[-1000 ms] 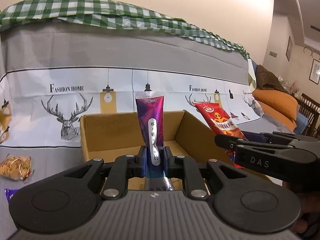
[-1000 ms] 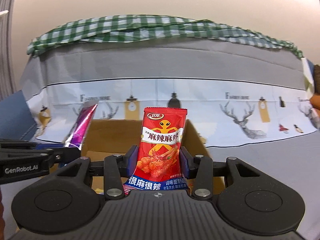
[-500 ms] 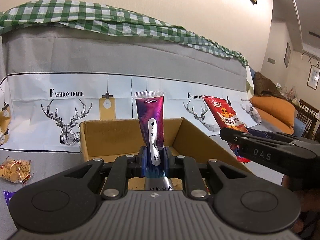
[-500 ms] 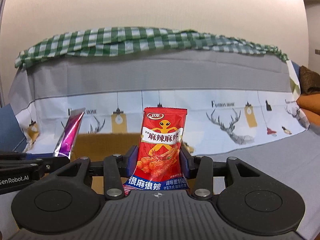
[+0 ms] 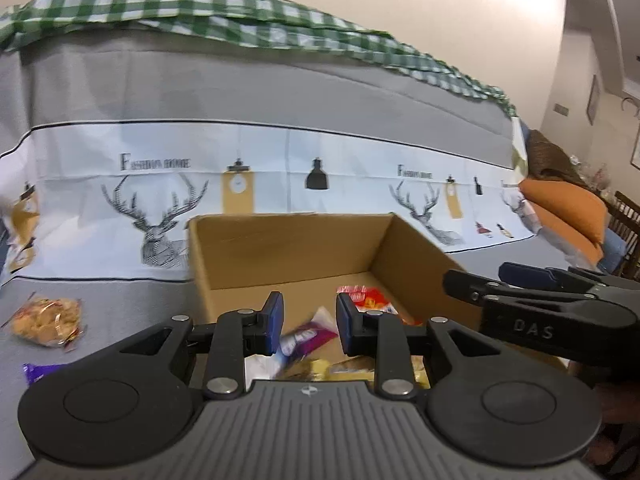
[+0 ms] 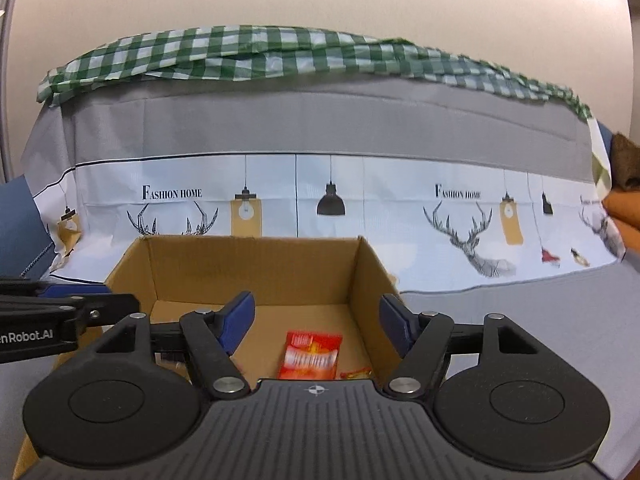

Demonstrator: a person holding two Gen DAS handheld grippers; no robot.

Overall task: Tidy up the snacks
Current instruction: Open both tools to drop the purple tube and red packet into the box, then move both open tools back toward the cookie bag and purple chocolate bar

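Observation:
An open cardboard box (image 5: 288,248) (image 6: 256,268) stands on the grey sofa seat in front of both grippers. My left gripper (image 5: 309,322) hangs over its near edge with jaws opening. The purple snack packet (image 5: 305,336), blurred, lies free below them inside the box. My right gripper (image 6: 316,322) is over the box too, its jaws opening wide with nothing between them. The red spicy-snack packet (image 6: 312,356) lies flat on the box floor, and shows in the left wrist view as a red packet (image 5: 366,298). Other wrappers lie near the box's front.
A clear bag of golden snacks (image 5: 46,316) and a purple wrapper (image 5: 38,372) lie on the seat left of the box. A deer-print cover (image 6: 472,224) drapes the sofa back, with a green checked cloth (image 6: 280,54) on top. Orange cushions (image 5: 568,212) sit far right.
Both grippers have opened and let go. The purple packet and the red packet, held upright before, have dropped into the box.

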